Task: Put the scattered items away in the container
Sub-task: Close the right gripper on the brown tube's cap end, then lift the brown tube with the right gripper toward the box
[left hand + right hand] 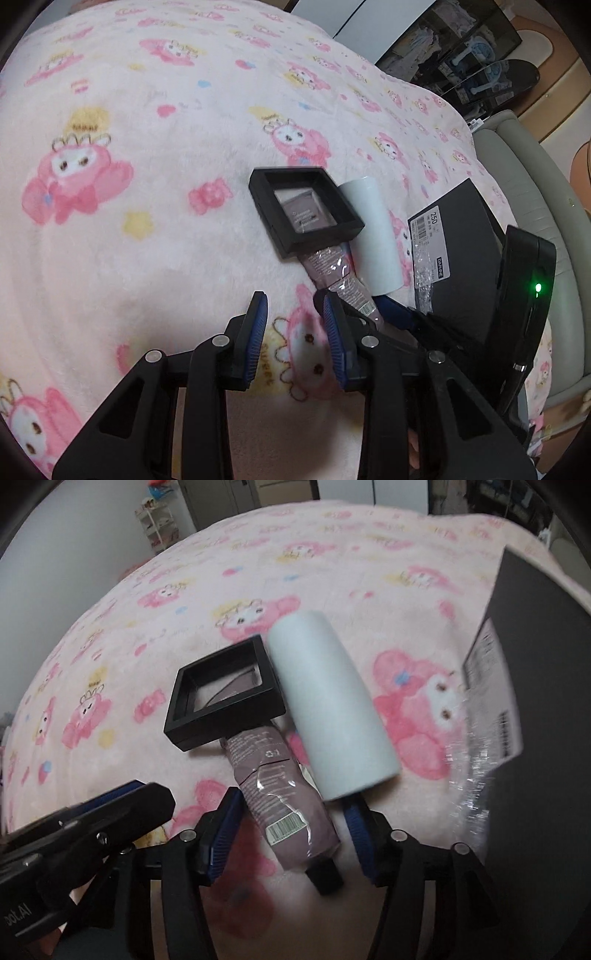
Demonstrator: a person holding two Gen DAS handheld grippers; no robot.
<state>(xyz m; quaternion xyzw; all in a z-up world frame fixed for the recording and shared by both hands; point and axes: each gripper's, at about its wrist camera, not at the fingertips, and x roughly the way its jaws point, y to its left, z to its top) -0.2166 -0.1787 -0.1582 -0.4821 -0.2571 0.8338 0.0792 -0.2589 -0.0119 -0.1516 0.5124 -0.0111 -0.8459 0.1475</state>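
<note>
Blanket (147, 221) fills my view, both my grippers tilted down over it. Black box (461, 236), labelled "250", lies right. White roll (332, 709), square frame (225, 694) and mauve tube (291, 805) touch. My right gripper (291, 823) straddles the tube, jaws wide, not pressing. My left gripper (295, 339) gapes partly, empty, beside it.

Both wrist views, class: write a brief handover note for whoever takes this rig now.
Left gripper: open, empty, over the blanket.
Right gripper: open, straddling the mauve tube, pads not pressing.
Black frame lies on the tube's far end; pale roll beside them; dark box at right.
Done: nothing visibly stowed.
Left: tube, frame, roll.
</note>
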